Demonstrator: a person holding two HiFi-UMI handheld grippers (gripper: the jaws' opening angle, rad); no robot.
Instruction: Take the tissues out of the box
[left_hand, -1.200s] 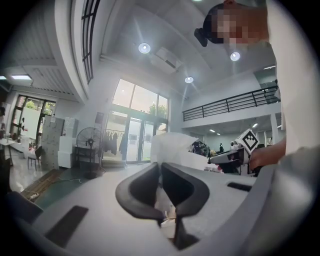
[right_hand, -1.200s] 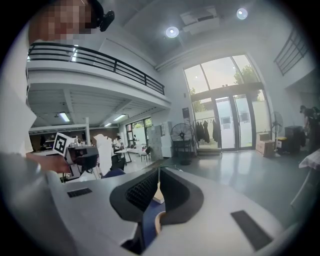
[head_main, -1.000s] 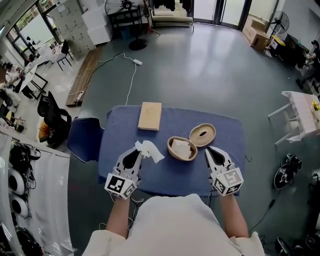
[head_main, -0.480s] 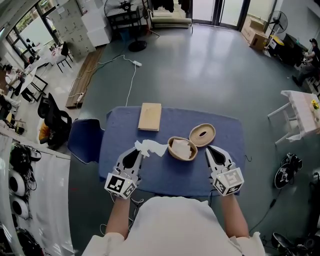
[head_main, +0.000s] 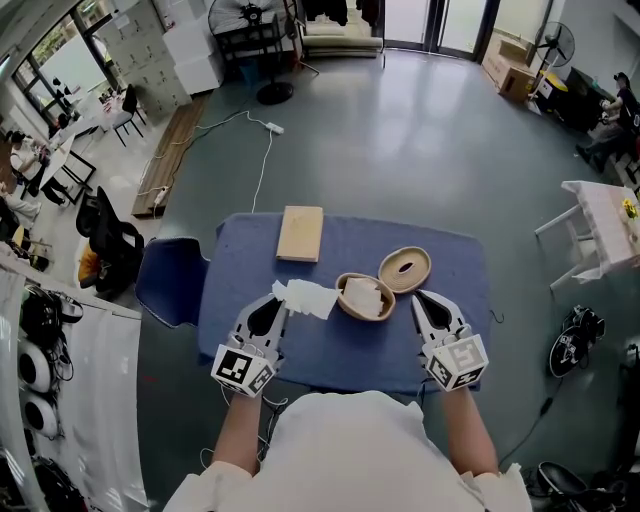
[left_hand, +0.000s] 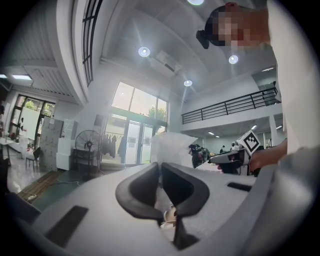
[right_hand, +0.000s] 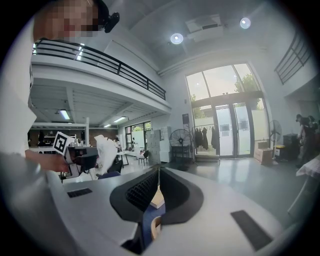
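A round wooden tissue box (head_main: 363, 297) stands open on the blue table (head_main: 440, 260), with white tissues inside. Its round lid (head_main: 405, 269), with a slot in the top, lies just to its right. My left gripper (head_main: 279, 302) is shut on a white tissue (head_main: 308, 297) and holds it in the air, just left of the box. In the left gripper view the tissue (left_hand: 172, 147) sticks up past the closed jaws. My right gripper (head_main: 424, 301) hovers right of the box with its jaws shut and nothing between them.
A flat rectangular wooden box (head_main: 300, 232) lies at the table's far left. A dark blue chair (head_main: 168, 278) stands against the table's left side. A white folding table (head_main: 603, 230) is off to the right, and a cable runs across the grey floor beyond.
The tissue in my left gripper has swung to the right, toward the box, and spread out. The left gripper has shifted slightly right. The right gripper has stayed put.
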